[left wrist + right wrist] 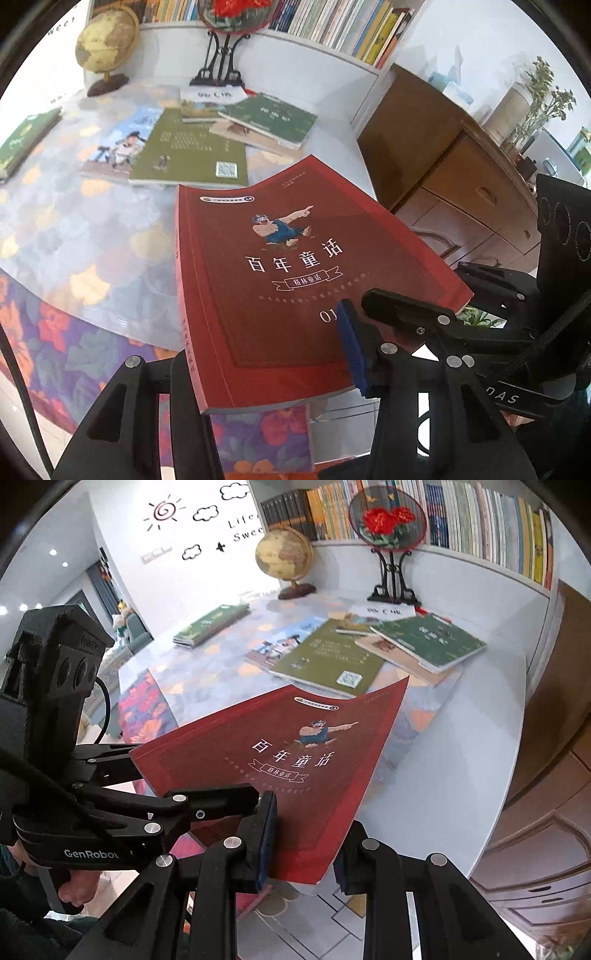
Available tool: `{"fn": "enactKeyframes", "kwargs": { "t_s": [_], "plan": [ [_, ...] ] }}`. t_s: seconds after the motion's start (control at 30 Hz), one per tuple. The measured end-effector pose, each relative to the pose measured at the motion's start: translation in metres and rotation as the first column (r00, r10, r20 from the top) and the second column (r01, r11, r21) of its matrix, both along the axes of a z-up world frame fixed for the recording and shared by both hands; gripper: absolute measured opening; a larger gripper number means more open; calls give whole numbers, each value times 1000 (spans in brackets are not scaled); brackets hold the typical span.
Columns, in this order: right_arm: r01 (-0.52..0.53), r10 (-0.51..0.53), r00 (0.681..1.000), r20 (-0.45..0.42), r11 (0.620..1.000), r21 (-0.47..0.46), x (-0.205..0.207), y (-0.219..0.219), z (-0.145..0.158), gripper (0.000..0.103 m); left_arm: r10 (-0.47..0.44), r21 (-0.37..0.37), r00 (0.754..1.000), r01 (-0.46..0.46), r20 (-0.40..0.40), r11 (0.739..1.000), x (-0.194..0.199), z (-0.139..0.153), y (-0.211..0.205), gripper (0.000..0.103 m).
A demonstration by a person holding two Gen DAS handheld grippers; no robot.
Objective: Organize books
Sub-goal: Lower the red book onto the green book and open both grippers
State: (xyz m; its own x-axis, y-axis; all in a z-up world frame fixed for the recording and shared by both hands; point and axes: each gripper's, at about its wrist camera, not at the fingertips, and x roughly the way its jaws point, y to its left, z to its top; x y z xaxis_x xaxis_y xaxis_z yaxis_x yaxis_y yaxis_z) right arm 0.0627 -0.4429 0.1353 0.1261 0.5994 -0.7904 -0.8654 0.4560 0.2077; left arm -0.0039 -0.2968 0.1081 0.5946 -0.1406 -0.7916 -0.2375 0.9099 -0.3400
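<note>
Lower centre of both views: red book (280,280), cover up with white Chinese title and a cartoon figure, held in the air above the near edge of the table (55,236), far corners curling upward.

Left gripper (273,369): the book's near edge sits between its fingers, a blue pad (352,347) pressed on the cover at lower right and the other finger against the spine side at lower left; jaws closed onto the book. In the right wrist view this gripper enters from the left of the frame.

Right gripper (303,842): jaws narrowed around the book's near corner, one blue-padded finger (267,834) on the cover, the other under or beside the edge. Contact on that second side is not clear.

Mid frame, on the table: an olive-green book (192,151) lying flat, overlapping a book with an illustrated cover (118,144) to its left. Just right, a dark green book (269,118) resting atop a tan one. Far left edge, a separate green book stack (22,144), well apart.

Upper frame: a globe (107,40) at upper left, a round fan on a black stand (218,59) at top centre, a shelf of upright books (332,22) behind. Wooden cabinet (454,177) at right.
</note>
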Motion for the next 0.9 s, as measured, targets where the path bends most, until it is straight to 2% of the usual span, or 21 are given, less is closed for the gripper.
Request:
{"fn": "enactKeyframes", "kwargs": {
  "t_s": [0.23,0.37,0.47,0.67,0.9],
  "plan": [
    [18,-18,999,49,1000,10,-6,33,21,26,-6,-39,999,8,47,999,-1,10,43,44],
    [50,-51,997,54,998,23,-8,72,27,26,-42,-39,997,45,69,998,-2,18,92,44],
    [86,-88,994,60,995,47,-14,112,29,26,-79,-51,993,84,89,995,-11,23,143,44],
    [165,-170,984,59,983,86,-50,225,31,26,-127,-23,987,129,95,991,-44,34,255,44],
    [186,-195,979,63,974,126,-92,356,26,28,-113,18,989,112,93,994,-72,41,373,44]
  ]
}}
